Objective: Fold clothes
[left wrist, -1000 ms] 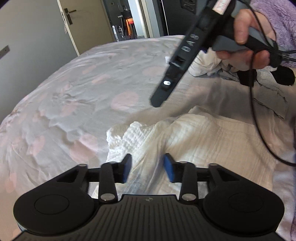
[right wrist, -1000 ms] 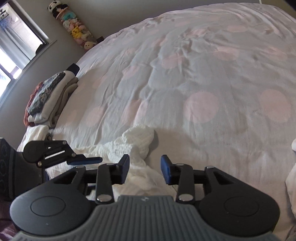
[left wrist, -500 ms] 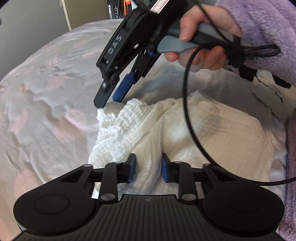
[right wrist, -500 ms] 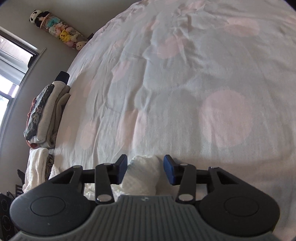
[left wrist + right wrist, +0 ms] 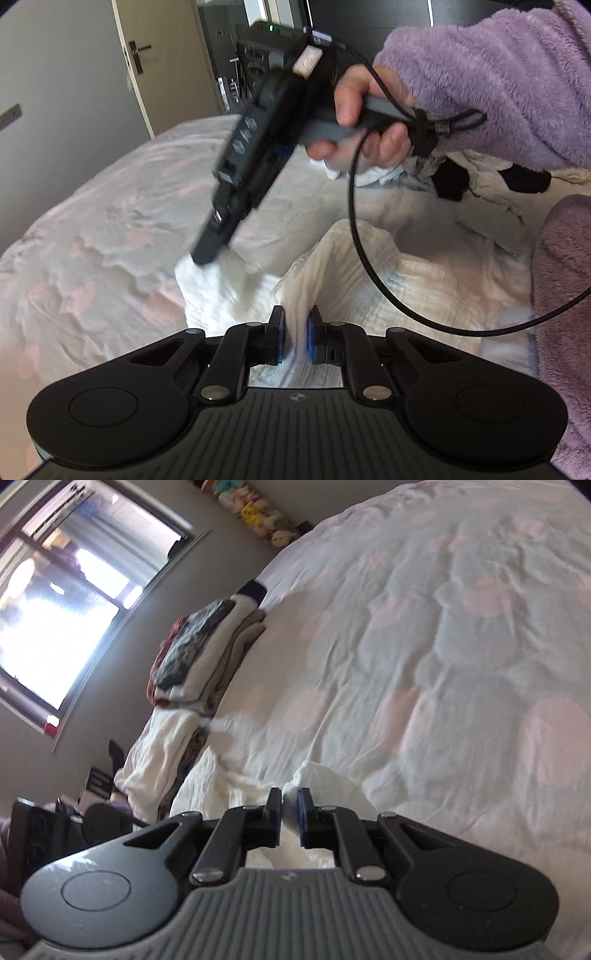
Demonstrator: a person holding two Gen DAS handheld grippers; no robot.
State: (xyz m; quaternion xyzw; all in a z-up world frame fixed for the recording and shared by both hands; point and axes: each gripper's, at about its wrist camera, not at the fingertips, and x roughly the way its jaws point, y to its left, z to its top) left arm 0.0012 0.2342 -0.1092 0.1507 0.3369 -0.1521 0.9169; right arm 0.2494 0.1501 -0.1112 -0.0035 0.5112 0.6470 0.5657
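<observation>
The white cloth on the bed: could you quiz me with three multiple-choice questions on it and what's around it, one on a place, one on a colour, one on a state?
1. Where is the stack of folded clothes?
A. at the bed's edge near the window
B. on the floor by the door
C. on a chair

2. What colour is the sleeve of the person holding the right gripper?
A. green
B. purple
C. red

3. How does the left gripper stand?
A. wide open above the bed
B. shut on the white cloth
C. lying unused

Answers: 1 A, the right wrist view shows the stack beside the window. 2 B, the fluffy sleeve is purple. 3 B, cloth is pinched between its nearly closed fingers.
</observation>
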